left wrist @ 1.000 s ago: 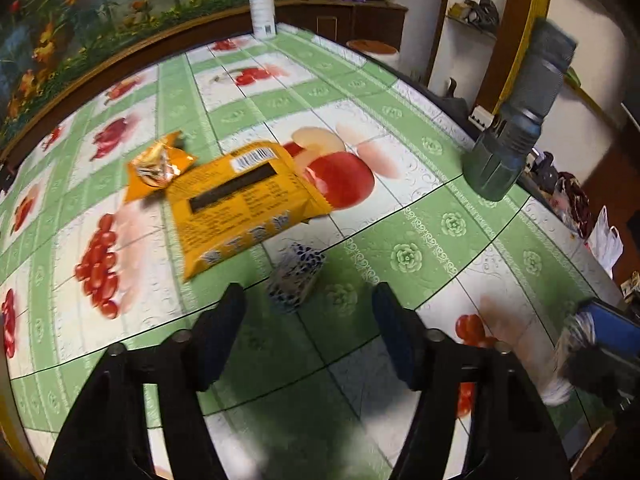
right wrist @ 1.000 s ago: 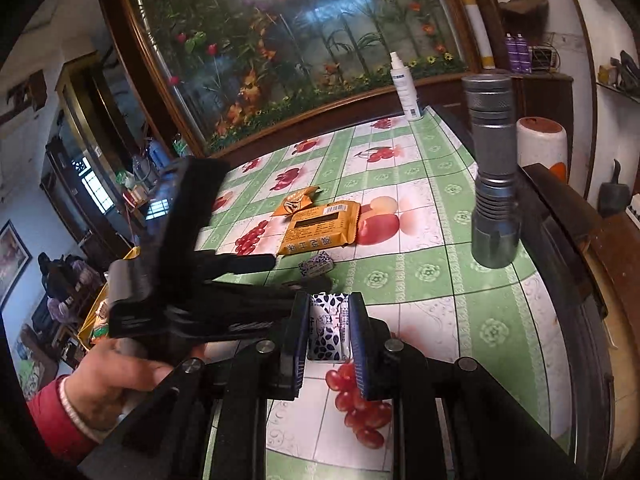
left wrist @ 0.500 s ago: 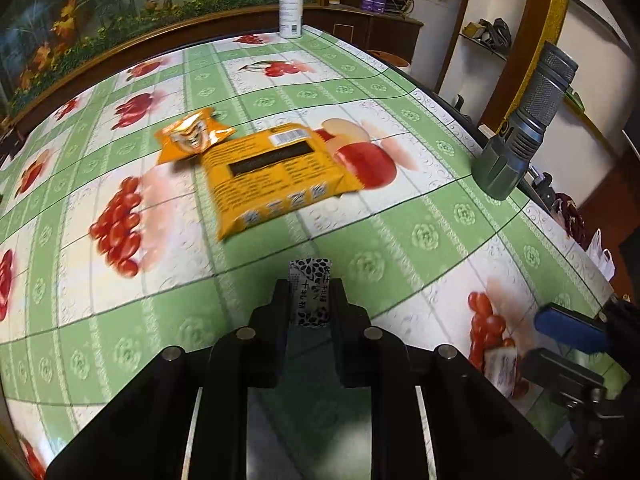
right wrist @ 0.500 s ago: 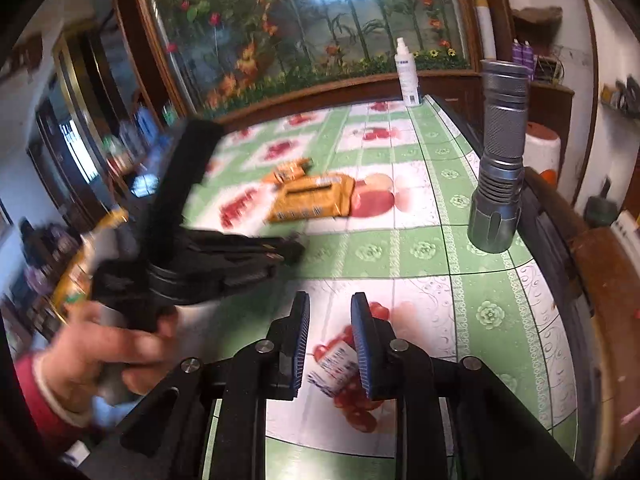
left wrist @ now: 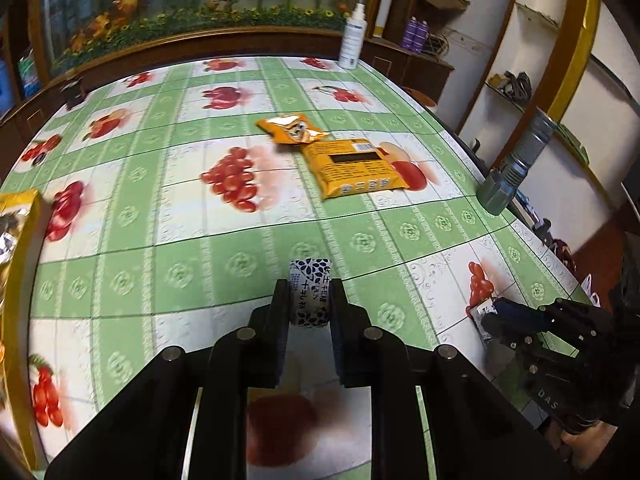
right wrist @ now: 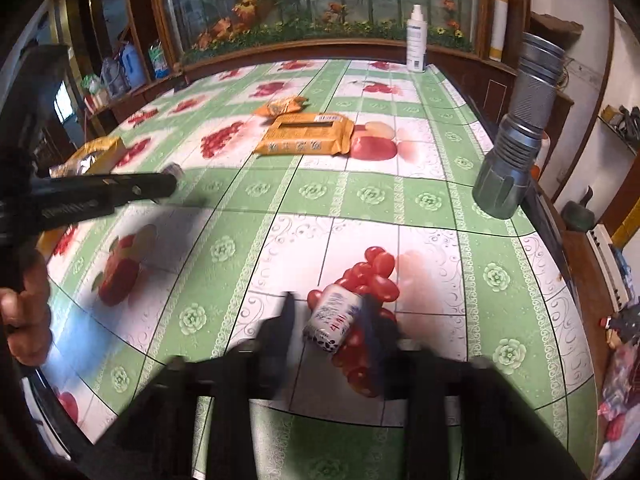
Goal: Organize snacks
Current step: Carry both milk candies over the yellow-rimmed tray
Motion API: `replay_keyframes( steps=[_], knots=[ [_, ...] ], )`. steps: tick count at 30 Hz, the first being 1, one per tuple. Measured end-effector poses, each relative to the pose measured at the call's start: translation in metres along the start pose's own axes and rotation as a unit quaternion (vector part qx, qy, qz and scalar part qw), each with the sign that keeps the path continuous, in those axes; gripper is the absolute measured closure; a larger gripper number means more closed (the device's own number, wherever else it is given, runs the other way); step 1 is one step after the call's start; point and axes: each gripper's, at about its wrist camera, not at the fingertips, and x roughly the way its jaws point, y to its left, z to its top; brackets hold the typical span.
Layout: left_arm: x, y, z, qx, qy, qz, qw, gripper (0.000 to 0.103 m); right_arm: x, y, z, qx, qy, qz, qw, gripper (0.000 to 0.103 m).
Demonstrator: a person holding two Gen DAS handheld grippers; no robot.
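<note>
My left gripper [left wrist: 310, 300] is shut on a small blue-and-white patterned candy [left wrist: 310, 294], held above the green fruit-print tablecloth; it also shows at the left in the right wrist view [right wrist: 170, 182]. My right gripper [right wrist: 330, 318] is open, blurred, with a second small candy [right wrist: 332, 316] lying tilted on the table between its fingers; it shows at the right in the left wrist view [left wrist: 486, 314]. A large orange snack packet [left wrist: 358, 168] and a small orange packet [left wrist: 292, 130] lie mid-table, both also in the right wrist view.
A grey metal flashlight [right wrist: 516, 128] stands head-down at the table's right edge. A white spray bottle [left wrist: 352, 36] stands at the far edge. A yellow box with foil [left wrist: 16, 220] sits at the left edge. Shelves and clutter lie beyond the right edge.
My left gripper has lifted the candy it closed on and swung left. My right gripper has opened wider around the second candy, which lies on the table.
</note>
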Motion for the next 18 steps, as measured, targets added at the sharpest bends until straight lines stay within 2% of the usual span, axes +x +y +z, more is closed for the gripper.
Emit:
replay_keyframes(
  steps=[1, 2, 4, 10, 11, 13, 14, 16, 18],
  knots=[
    [-0.005, 0.006, -0.002, -0.007, -0.004, 0.001, 1.0000, 0.087, -0.001, 0.004, 0.000, -0.010, -0.002, -0.005, 1.000, 0.087],
    [-0.011, 0.011, -0.005, -0.013, -0.008, 0.004, 0.9999, 0.087, -0.003, 0.005, 0.000, -0.010, -0.005, 0.000, 1.000, 0.096],
    [-0.021, 0.020, -0.009, -0.022, -0.015, 0.012, 0.9996, 0.087, -0.004, 0.010, -0.001, -0.006, -0.010, 0.019, 1.000, 0.096],
    [-0.047, 0.044, -0.021, -0.042, -0.030, 0.024, 0.9983, 0.087, -0.010, 0.034, 0.006, -0.021, -0.030, 0.041, 0.999, 0.096],
    [-0.051, 0.047, -0.023, -0.045, -0.033, 0.025, 0.9981, 0.087, -0.009, 0.037, 0.008, -0.026, -0.027, 0.039, 0.999, 0.093],
    [-0.057, 0.051, -0.026, -0.049, -0.039, 0.027, 0.9977, 0.087, -0.004, 0.043, 0.008, -0.045, -0.017, 0.022, 0.999, 0.077],
    [-0.059, 0.053, -0.027, -0.052, -0.040, 0.028, 0.9975, 0.087, -0.003, 0.044, 0.007, -0.048, -0.014, 0.024, 0.998, 0.066],
    [-0.061, 0.056, -0.028, -0.056, -0.041, 0.025, 0.9973, 0.087, -0.001, 0.044, 0.004, -0.049, -0.006, 0.030, 0.998, 0.068],
    [-0.062, 0.058, -0.030, -0.057, -0.040, 0.024, 0.9973, 0.087, 0.000, 0.045, 0.001, -0.058, 0.000, 0.015, 0.998, 0.068]
  ],
)
